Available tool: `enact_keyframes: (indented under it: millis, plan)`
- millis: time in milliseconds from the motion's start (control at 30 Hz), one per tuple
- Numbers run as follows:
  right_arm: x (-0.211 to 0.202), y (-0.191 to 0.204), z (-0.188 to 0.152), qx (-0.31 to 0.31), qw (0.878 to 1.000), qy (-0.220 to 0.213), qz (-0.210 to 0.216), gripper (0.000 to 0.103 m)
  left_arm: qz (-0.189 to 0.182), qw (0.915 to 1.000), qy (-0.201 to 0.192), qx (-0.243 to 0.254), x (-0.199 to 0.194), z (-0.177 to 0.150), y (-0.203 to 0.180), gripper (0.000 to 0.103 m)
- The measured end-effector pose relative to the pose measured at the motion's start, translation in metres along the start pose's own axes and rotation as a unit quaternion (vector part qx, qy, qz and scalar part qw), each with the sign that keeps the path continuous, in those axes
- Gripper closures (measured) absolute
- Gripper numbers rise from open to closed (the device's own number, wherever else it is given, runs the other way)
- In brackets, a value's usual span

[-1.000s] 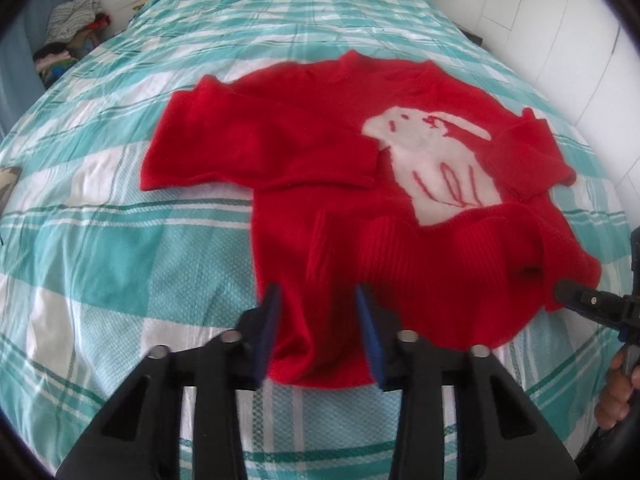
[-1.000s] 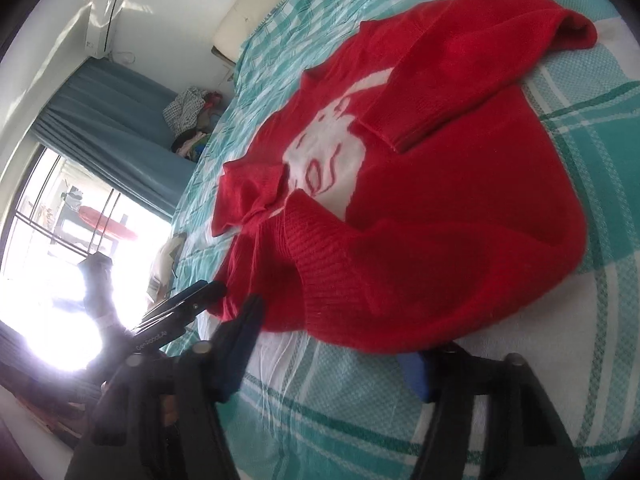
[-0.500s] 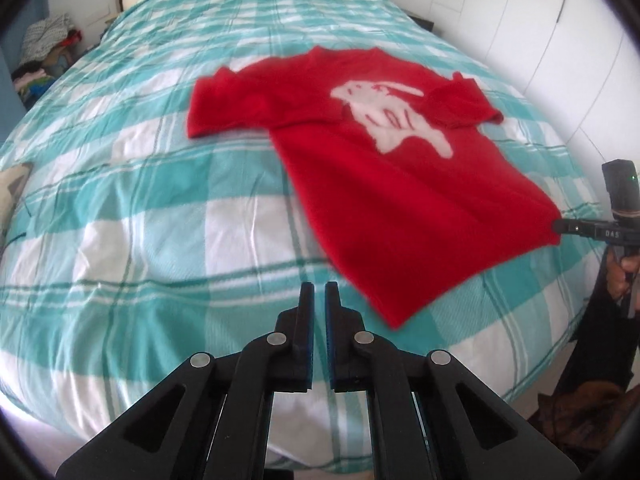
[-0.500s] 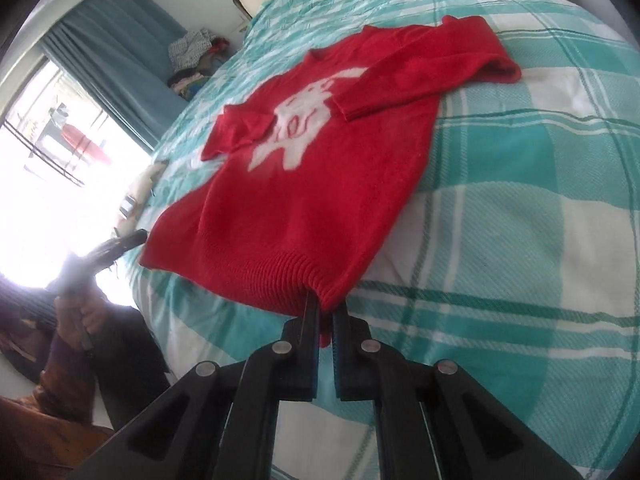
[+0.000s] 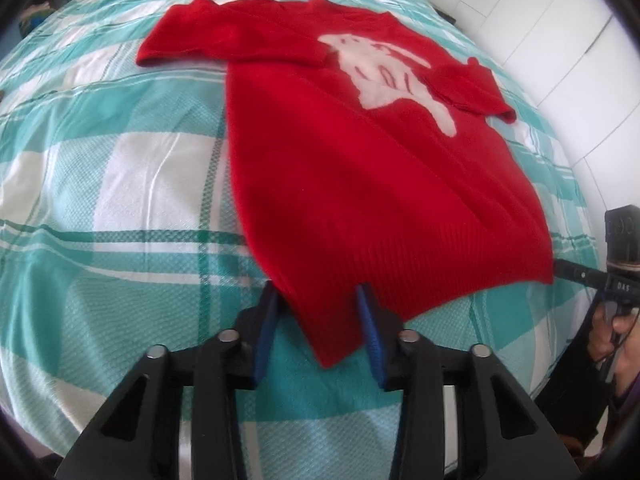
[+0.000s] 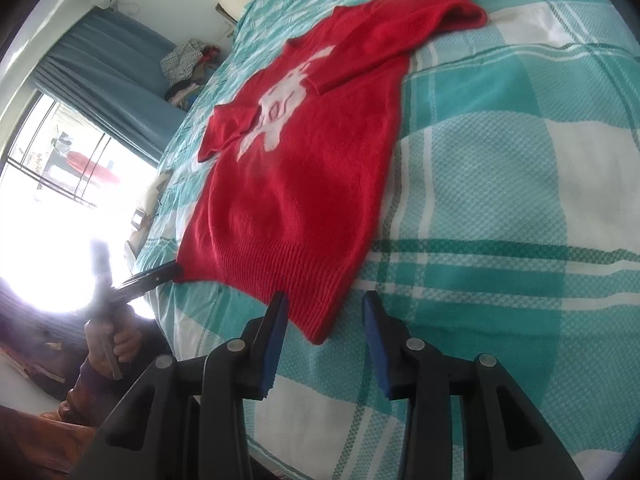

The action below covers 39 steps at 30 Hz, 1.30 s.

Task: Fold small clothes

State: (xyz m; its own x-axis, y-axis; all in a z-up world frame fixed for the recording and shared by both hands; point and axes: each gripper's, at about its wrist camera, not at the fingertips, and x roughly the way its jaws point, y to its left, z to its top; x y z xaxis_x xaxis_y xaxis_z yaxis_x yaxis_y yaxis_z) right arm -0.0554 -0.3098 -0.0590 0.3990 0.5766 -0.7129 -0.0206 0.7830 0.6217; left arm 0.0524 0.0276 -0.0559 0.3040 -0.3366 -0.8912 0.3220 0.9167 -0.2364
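red knit sweater [image 5: 360, 168] flat on plaid bed [image 5: 120, 184] | soft, limp, likely stretchy; grab ribbed hem corners | left gripper [image 5: 318, 322] just opened, released, corner between jaws | right gripper [image 6: 324, 332] same

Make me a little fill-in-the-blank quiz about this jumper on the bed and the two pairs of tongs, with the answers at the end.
1. The jumper is coloured ____.
2. The bedspread under it has a ____ and white check.
3. Both the left tongs and the right tongs stand ____, with a hem corner lying loose between their fingers.
4. The animal picture on the jumper's chest is ____.

Missing words: red; teal; open; white
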Motion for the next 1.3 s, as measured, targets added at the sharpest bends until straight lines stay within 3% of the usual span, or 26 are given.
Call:
enact_keyframes:
  millis: [33, 100, 133, 267, 367, 567, 933, 1300]
  plan:
    - [0.007, 0.003, 0.001, -0.002, 1.000, 0.000, 0.001, 0.064, -0.005, 1.0000, 0.003, 0.002, 0.002, 0.002, -0.003, 0.099]
    - [0.013, 0.006, 0.005, -0.001, 1.000, -0.002, -0.004, 0.071, -0.006, 1.0000, -0.005, -0.004, -0.003, 0.001, 0.000, 0.100]
    - [0.014, 0.007, 0.007, 0.001, 1.000, -0.003, -0.012, 0.099, -0.004, 0.9999, -0.007, -0.009, -0.010, 0.000, 0.003, 0.101]
    - [-0.016, 0.009, -0.001, 0.009, 0.999, -0.009, -0.053, 0.099, 0.018, 0.9995, -0.014, -0.021, -0.042, -0.018, 0.027, 0.101]
    - [-0.036, 0.009, -0.015, 0.021, 0.998, -0.003, -0.067, 0.100, 0.012, 0.9997, -0.003, -0.021, -0.051, -0.031, 0.034, 0.101]
    - [-0.003, -0.010, -0.028, 0.037, 0.994, 0.030, -0.099, 0.100, 0.061, 0.9980, 0.016, 0.001, -0.023, -0.037, 0.024, 0.101]
    - [0.004, -0.009, -0.031, 0.026, 0.994, 0.005, -0.109, 0.100, 0.071, 0.9974, -0.010, -0.010, -0.019, -0.040, 0.023, 0.100]
    - [0.005, -0.009, -0.033, 0.029, 0.994, -0.002, -0.107, 0.100, 0.092, 0.9957, -0.011, 0.001, -0.008, -0.044, 0.017, 0.099]
